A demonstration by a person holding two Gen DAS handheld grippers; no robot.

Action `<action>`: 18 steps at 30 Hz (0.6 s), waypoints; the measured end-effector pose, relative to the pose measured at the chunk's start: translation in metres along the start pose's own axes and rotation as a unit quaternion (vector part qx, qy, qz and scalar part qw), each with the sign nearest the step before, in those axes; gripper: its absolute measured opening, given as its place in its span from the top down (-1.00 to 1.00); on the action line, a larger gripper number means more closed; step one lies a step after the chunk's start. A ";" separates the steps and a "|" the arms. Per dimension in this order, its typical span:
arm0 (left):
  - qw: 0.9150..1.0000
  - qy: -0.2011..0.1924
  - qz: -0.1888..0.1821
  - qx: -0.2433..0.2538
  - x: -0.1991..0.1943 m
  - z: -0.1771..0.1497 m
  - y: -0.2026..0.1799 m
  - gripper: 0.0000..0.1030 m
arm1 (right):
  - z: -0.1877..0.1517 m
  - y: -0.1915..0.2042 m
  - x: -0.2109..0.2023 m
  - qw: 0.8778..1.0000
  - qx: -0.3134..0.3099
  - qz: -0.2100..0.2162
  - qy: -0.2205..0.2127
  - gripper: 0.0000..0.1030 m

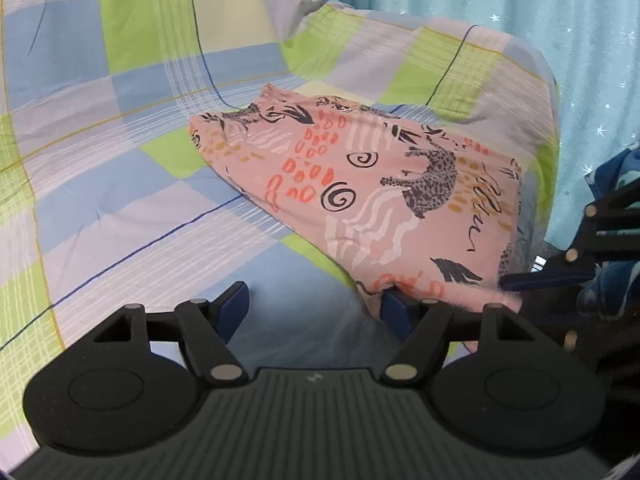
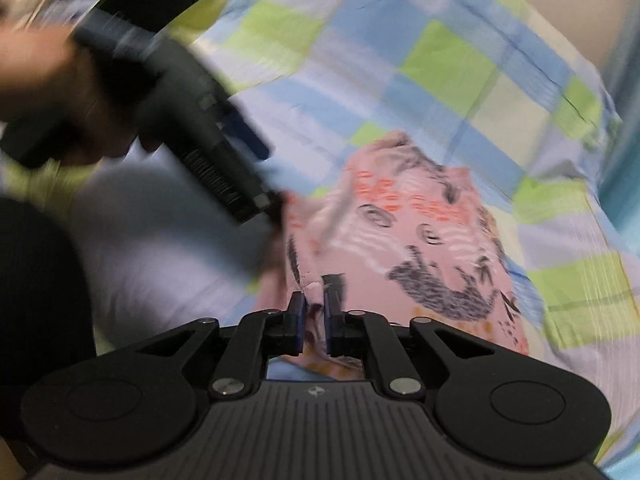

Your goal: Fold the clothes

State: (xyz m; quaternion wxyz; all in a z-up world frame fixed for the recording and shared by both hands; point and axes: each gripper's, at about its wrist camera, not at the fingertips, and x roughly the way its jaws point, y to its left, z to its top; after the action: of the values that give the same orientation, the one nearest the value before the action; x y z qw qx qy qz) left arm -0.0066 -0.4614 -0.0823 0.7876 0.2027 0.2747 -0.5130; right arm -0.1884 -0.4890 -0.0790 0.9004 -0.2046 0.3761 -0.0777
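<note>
Both angled down over one pink printed garment on checked bedding. Left gripper wide apart, empty, right pad touching hem. Right gripper barely parted around hem fold.

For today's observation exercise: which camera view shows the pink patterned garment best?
The left wrist view: the pink patterned garment lies sharp and almost whole on the checked bedsheet. The right wrist view shows the same garment blurred, its near edge hidden behind the right gripper.
</note>
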 end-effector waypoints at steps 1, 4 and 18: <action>1.000 0.000 -0.004 0.002 -0.001 0.000 0.001 -0.33 | -0.001 0.005 0.001 1.000 -0.012 0.003 0.005 0.55; 1.000 0.003 -0.007 0.003 -0.003 -0.003 0.004 -0.34 | -0.005 0.016 0.004 0.999 -0.046 0.001 0.016 0.43; 0.999 0.003 -0.012 0.033 -0.005 -0.004 0.004 -0.36 | -0.005 0.032 0.004 0.996 -0.086 -0.023 -0.006 0.46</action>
State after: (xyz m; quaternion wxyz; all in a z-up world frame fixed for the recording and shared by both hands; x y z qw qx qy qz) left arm -0.0052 -0.4540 -0.0825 0.7732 0.2269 0.2627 -0.5307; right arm -0.1898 -0.4628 -0.0979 0.8796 -0.2902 0.3714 -0.0644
